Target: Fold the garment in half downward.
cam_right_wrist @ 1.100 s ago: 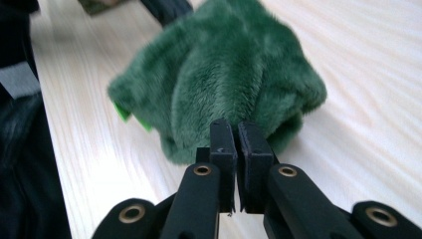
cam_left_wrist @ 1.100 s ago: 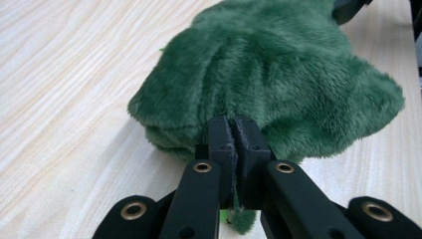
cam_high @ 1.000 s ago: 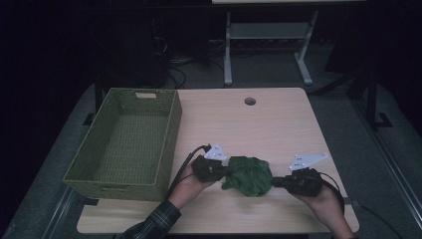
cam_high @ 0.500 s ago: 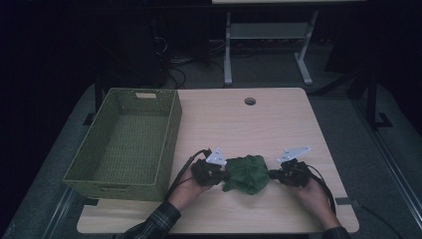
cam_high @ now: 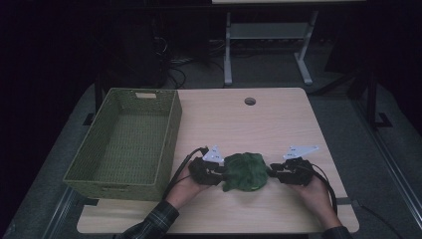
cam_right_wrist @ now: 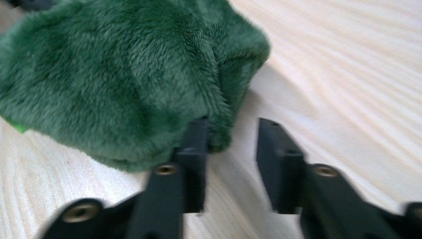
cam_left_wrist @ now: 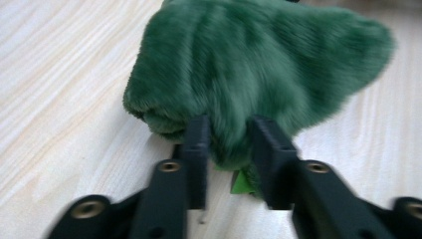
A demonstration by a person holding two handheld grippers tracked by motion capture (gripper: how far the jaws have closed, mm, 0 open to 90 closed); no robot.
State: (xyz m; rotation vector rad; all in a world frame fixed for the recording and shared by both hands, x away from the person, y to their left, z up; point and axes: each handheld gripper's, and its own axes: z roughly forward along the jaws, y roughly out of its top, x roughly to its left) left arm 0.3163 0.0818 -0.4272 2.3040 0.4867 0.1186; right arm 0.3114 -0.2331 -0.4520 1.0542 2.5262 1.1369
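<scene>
A dark green fuzzy cloth lies bunched on the wooden table near its front edge, between the two grippers. My left gripper is at the cloth's left side. In the left gripper view a fold of the cloth fills the gap between the jaws of that gripper, which grips it. At the cloth's right side, my right gripper is held low. In the right gripper view its jaws stand apart, the left one touching the cloth's edge, with bare table between them.
An empty green woven basket stands on the left part of the table, close to the left hand. A round cable hole is at the far middle. A bright green tag peeks from under the cloth.
The right gripper has moved left, up to the cloth's right edge. The left gripper has stayed at the cloth's left side. The cloth has bunched slightly.
</scene>
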